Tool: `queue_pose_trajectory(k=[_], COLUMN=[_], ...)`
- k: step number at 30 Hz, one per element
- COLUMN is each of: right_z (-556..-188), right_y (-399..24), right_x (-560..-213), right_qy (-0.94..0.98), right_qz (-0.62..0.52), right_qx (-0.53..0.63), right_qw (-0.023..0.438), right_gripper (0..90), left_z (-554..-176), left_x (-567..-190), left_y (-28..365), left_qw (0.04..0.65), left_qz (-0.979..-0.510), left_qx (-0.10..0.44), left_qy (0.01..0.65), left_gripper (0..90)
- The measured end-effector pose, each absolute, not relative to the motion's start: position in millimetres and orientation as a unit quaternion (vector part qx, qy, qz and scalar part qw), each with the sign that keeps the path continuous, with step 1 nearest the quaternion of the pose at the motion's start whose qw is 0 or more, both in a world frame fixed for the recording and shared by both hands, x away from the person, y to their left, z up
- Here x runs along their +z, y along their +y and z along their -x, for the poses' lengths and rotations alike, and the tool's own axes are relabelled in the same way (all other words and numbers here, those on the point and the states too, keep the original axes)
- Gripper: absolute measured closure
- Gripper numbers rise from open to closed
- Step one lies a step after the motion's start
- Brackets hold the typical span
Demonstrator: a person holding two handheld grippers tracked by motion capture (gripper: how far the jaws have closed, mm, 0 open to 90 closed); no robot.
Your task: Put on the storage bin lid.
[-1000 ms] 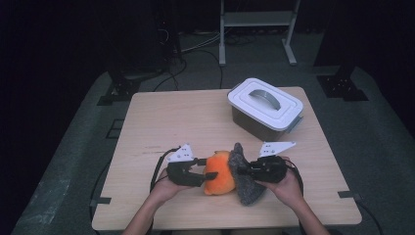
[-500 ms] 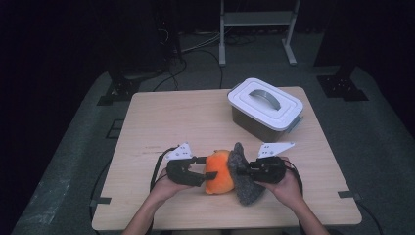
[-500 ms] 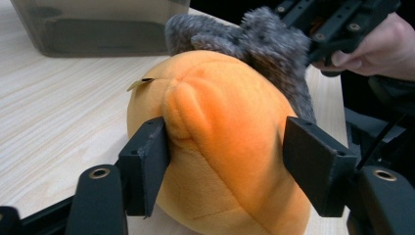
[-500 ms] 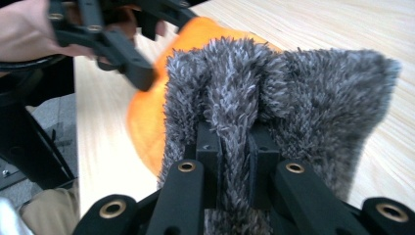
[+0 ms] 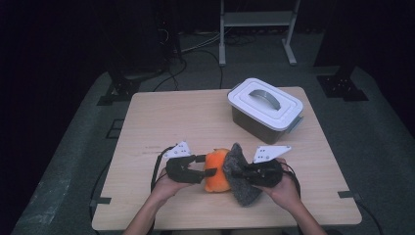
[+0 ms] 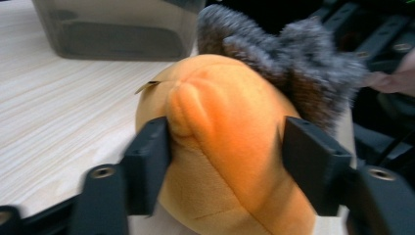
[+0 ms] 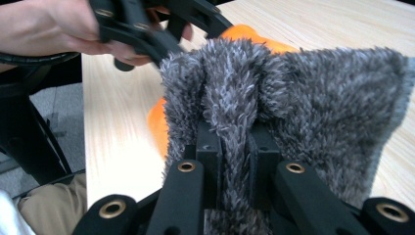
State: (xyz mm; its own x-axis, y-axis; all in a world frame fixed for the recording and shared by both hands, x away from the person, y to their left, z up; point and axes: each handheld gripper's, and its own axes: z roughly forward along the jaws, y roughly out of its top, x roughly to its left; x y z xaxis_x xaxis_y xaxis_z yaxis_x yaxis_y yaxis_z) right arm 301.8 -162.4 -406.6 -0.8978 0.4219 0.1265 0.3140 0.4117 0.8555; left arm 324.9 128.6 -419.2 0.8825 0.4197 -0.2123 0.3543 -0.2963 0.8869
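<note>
An orange plush toy [image 5: 217, 174] lies on the table's near half, with a grey furry fabric [image 5: 243, 190] against its right side. My left gripper [image 5: 208, 166] comes in from the left. Its jaws have just been opening, and the plush [image 6: 230, 137] still bulges between the two pads, which press on its sides. My right gripper [image 5: 237, 171] is shut on a fold of the grey fur [image 7: 318, 98], pinched upright between its jaws [image 7: 234, 142]. In the right gripper view, orange plush [image 7: 157, 128] peeks out behind the fur.
A grey lidded box [image 5: 264, 110] with a handle on its white lid stands at the back right of the wooden table [image 5: 195, 117]. A metal stand's legs [image 5: 222, 39] and cables lie on the floor beyond the table.
The left gripper's jaws stand slightly wider around the orange plush than a second ago. Both hands, the plush and the grey fur stay where they were.
</note>
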Motion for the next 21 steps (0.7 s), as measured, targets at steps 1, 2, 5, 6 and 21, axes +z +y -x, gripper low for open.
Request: queue_pose_trajectory(k=[1, 2, 5, 6, 21], right_z=[-303, -304, -308, -306, -289], right_y=[-164, -165, -170, -170, -147], right_x=[-407, -407, -408, -407, -404], right_qy=[0.838, 0.837, 0.835, 0.834, 0.855], right_qz=[-0.222, -0.227, -0.238, -0.238, -0.182], right_qx=[0.495, 0.494, 0.493, 0.493, 0.481], right_qw=[0.056, 0.059, 0.062, 0.064, 0.059], right_gripper=[78.6, 78.6, 78.5, 78.6, 78.5], left_z=[-326, -326, -325, -324, -331], left_x=[-419, -419, -419, -419, -423], left_y=[129, 130, 128, 128, 135], left_qw=[0.543, 0.542, 0.543, 0.543, 0.558], left_qz=[-0.805, -0.805, -0.806, -0.805, -0.781], left_qx=[0.029, 0.026, 0.036, 0.040, 0.023], left_qy=[0.239, 0.239, 0.235, 0.238, 0.281], left_gripper=[32.6, 32.4, 43.2, 48.0, 52.4])
